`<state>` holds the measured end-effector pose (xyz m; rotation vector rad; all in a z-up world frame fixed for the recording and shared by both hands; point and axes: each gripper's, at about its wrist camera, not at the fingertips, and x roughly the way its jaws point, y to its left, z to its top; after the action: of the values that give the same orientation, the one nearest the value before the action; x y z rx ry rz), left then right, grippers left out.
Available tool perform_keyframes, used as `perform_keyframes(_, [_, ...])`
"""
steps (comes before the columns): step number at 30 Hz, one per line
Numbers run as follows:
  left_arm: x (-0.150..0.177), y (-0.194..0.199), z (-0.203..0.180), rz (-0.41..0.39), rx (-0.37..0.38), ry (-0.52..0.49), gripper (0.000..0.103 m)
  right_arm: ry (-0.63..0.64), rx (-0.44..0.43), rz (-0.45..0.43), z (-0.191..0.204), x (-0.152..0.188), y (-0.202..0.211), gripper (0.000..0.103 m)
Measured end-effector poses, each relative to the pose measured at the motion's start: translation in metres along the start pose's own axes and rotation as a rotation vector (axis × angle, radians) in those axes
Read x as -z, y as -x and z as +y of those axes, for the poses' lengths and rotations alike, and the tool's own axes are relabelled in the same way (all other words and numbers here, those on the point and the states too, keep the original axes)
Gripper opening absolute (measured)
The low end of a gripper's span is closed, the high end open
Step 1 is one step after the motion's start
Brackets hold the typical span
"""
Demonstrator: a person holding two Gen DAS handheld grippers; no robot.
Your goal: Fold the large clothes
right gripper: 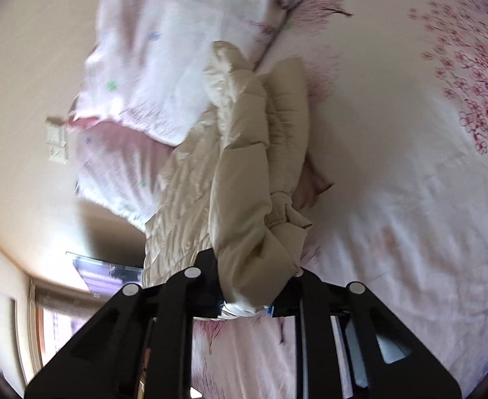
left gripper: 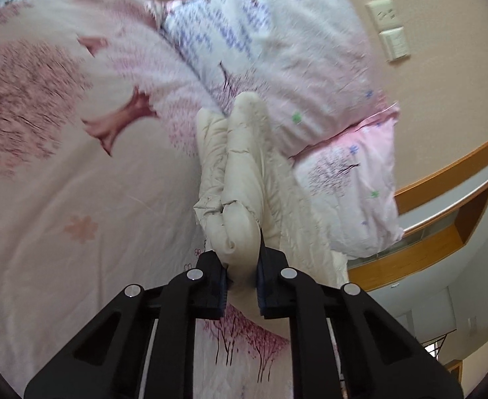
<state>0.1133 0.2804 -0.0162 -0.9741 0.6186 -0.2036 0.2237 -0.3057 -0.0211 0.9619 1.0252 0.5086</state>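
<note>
Left wrist view: the black left gripper (left gripper: 242, 286) pinches a rolled edge of a cream, quilted puffer jacket (left gripper: 240, 179), soft and creased, over a pink bedsheet (left gripper: 44, 183) printed with blossom trees. Two floral pillows (left gripper: 277, 50) lie beyond.

Right wrist view: the right gripper (right gripper: 247, 302) clamps a bunched, glossy fold of the jacket (right gripper: 244, 183), above the same bedsheet (right gripper: 410, 199).

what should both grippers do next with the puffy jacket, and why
Probably lift and draw apart. The left gripper and right gripper each pinch a bunched part of the cream jacket, which lies crumpled on the bedsheet.
</note>
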Motion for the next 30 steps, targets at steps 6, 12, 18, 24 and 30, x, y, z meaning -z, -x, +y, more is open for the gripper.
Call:
perform_keyframes(6, [0.022, 0.055, 0.012, -0.068, -0.012, -0.003, 0.012, 0.063, -0.017, 0.072, 0.008, 0.033, 0.002, 0.018])
perform_keyframes(12, [0.045, 0.084, 0.039, -0.092, -0.027, 0.05, 0.012, 0.11, 0.036, 0.1, 0.001, 0.075, 0.008, 0.02])
perform_keyframes(18, [0.049, 0.083, 0.05, -0.088, -0.058, 0.059, 0.025, 0.22, 0.218, 0.025, 0.008, 0.085, 0.02, 0.052])
perform_keyframes(24, [0.054, 0.092, 0.049, -0.121, -0.081, 0.05, 0.064, 0.435, 0.453, -0.271, 0.056, 0.089, 0.048, 0.06])
perform_keyframes(30, [0.068, 0.099, 0.041, -0.13, -0.109, 0.017, 0.065, 0.726, 0.336, -0.162, 0.132, 0.122, -0.019, 0.032])
